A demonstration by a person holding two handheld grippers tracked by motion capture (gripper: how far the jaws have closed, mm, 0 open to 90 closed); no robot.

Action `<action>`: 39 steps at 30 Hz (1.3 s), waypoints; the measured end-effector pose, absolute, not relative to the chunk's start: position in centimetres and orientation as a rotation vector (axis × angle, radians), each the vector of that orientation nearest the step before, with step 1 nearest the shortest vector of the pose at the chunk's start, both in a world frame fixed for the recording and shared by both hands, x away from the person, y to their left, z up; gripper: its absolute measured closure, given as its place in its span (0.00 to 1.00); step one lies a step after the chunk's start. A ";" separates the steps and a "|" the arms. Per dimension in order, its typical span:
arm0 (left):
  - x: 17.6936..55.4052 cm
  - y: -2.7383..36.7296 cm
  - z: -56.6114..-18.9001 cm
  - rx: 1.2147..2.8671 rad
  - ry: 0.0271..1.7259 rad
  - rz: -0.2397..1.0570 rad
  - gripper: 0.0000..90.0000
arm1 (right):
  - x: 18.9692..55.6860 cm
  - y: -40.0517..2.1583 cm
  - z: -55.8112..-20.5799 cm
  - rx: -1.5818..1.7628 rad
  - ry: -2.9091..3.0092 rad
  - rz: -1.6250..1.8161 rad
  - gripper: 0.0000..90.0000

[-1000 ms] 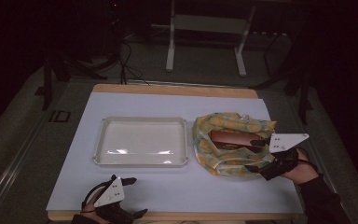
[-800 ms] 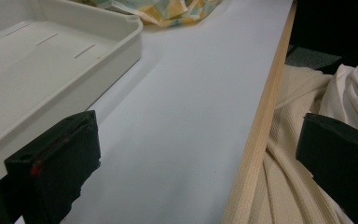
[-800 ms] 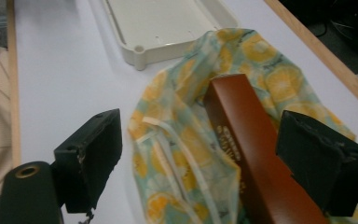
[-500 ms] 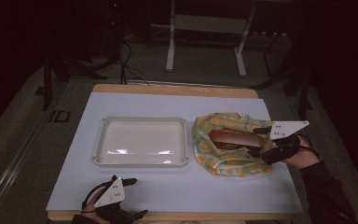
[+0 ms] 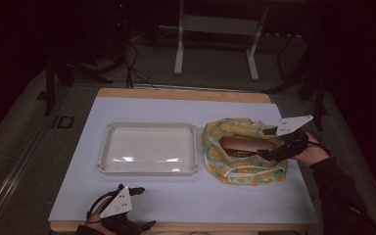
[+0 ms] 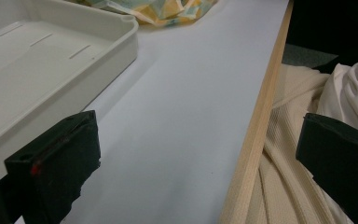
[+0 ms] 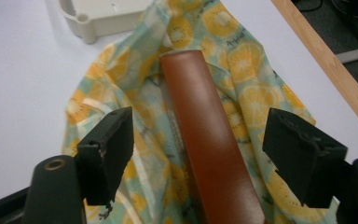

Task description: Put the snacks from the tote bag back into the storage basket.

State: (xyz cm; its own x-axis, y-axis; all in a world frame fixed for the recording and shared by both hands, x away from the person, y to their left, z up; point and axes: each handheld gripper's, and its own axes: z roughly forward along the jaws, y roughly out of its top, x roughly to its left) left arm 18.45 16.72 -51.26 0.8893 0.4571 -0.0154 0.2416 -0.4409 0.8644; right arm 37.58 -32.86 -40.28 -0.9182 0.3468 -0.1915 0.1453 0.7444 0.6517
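Two black fingers [image 7: 107, 149] of the right gripper [image 7: 205, 158] stand spread wide, one to each side of a long reddish-brown case [image 7: 205, 140] with a smooth, slightly glossy surface and a rounded far end. Neither finger touches it; the case runs lengthwise up the gap between them. It lies on a crumpled cloth bag [image 7: 256, 98] printed with orange slices on a pale green and yellow ground, its folds bunched up around the case.

From the high view, the right gripper [image 5: 269, 152] hovers at the right edge of the bag [image 5: 240, 169], held by a hand [image 5: 313, 152] in a dark sleeve, and the case [image 5: 242, 146] lies across the bag's hollow. The bag sits on the right part of the white desk [image 5: 186, 196], just beside a shallow cream tray [image 5: 149, 169].

At the near left edge of the desk, the left gripper [image 5: 139, 208] rests low. Its own fingers [image 6: 58, 163] are also spread wide with nothing between them but the desk [image 6: 177, 130] and its wooden edge [image 6: 256, 126]. The tray [image 6: 116, 56] lies just ahead of them, and a corner of the bag [image 6: 168, 11] shows beyond it. Pale fabric [image 6: 298, 154] hangs past the desk's edge.
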 end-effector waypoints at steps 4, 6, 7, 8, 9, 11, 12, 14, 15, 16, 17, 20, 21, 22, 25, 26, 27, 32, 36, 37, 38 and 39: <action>18.5 16.7 -51.3 2.047 0.505 0.270 0.00 | 38.3 -32.7 -41.1 0.402 2.656 0.943 0.30; 18.5 16.7 -51.3 2.047 0.504 0.269 0.00 | 38.8 -32.7 -41.7 0.408 2.665 0.936 0.33; 18.5 16.7 -51.3 2.046 0.505 0.269 0.00 | 39.0 -32.6 -42.0 0.410 2.675 0.915 0.33; 18.5 16.7 -51.3 2.048 0.504 0.268 0.00 | 39.2 -32.6 -42.3 0.414 2.678 0.891 0.33; 18.5 16.7 -51.3 2.048 0.504 0.269 0.00 | 39.4 -32.6 -42.6 0.419 2.686 0.878 0.33; 18.5 16.7 -51.3 2.048 0.504 0.269 0.00 | 39.9 -32.7 -43.0 0.428 2.697 0.865 0.33; 18.5 16.7 -51.3 2.047 0.504 0.269 0.00 | 40.2 -32.7 -43.2 0.436 2.708 0.857 0.33; 18.5 16.7 -51.3 2.048 0.505 0.268 0.00 | 40.6 -32.8 -43.7 0.445 2.728 0.828 0.32; 18.5 16.7 -51.3 2.047 0.506 0.268 0.00 | 40.9 -32.7 -43.9 0.452 2.742 0.812 0.32; 18.5 16.7 -51.3 2.047 0.506 0.268 0.00 | 41.1 -32.7 -44.2 0.452 2.747 0.790 0.32; 18.6 16.7 -51.3 2.046 0.506 0.268 0.00 | 41.3 -32.7 -44.4 0.459 2.755 0.781 0.32; 18.6 16.7 -51.4 2.046 0.507 0.266 0.00 | 41.7 -32.6 -45.0 0.465 2.776 0.740 0.32; 18.6 16.7 -51.4 2.045 0.507 0.265 0.00 | 41.9 -32.6 -45.1 0.470 2.785 0.724 0.32; 18.6 16.7 -51.4 2.046 0.507 0.265 0.00 | 42.0 -32.6 -45.3 0.464 2.790 0.712 0.32; 18.6 16.7 -51.4 2.047 0.507 0.265 0.00 | 42.4 -32.5 -45.6 0.470 2.806 0.673 0.32; 18.6 16.7 -51.4 2.048 0.508 0.266 0.00 | 42.6 -32.5 -45.8 0.472 2.810 0.665 0.32; 18.6 16.8 -51.4 2.048 0.510 0.266 0.00 | 42.7 -32.4 -45.9 0.469 2.812 0.653 0.32; 18.6 16.8 -51.4 2.049 0.509 0.264 0.00 | 42.8 -32.2 -46.7 0.465 2.841 0.598 0.32; 18.6 16.8 -51.4 2.050 0.509 0.264 0.00 | 43.0 -32.2 -47.0 0.456 2.857 0.567 0.34; 18.6 16.8 -51.4 2.049 0.509 0.266 0.00 | 43.0 -32.1 -47.0 0.454 2.861 0.566 0.36; 18.6 16.8 -51.4 2.050 0.509 0.266 0.00 | 43.0 -32.1 -47.1 0.448 2.865 0.559 0.36; 18.6 16.8 -51.4 2.049 0.511 0.267 0.00 | 42.9 -32.1 -47.1 0.445 2.867 0.546 0.37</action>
